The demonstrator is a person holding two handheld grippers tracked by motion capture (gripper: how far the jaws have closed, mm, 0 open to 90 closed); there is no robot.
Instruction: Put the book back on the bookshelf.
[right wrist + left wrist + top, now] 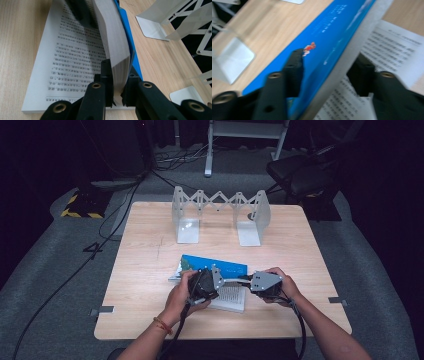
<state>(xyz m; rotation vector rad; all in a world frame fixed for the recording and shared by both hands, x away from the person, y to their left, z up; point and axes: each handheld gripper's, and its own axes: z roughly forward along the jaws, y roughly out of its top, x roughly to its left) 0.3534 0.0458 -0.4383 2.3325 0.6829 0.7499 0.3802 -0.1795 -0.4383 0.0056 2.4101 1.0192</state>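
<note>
Dark floor and trailing cables ring a pale wooden table (150,270), with a white folding book rack (220,202) standing toward twelve o'clock and a blue-covered paperback book (220,267) lying open near the six o'clock edge, just in front of the person. Part of the book lies flat, printed pages up, while a thick block of pages with the blue cover is lifted on edge. The right gripper (117,96), coming in from about four o'clock in the high view, has its jaws clamped on that raised block near its bottom corner, page edges on one side and cover on the other. The left gripper (327,75), at about seven o'clock, straddles the same raised part; its jaws stand on either side, but blur keeps me from telling whether the pads actually press on it. As a thing to handle, the book looks moderately heavy and floppy: the page block bends and fans, the glossy cover may slide under hard pads, and single sheets could crease or tear. I judge the safest hold is on the full thickness of pages and cover together, close to the spine, rather than on loose page edges.
</note>
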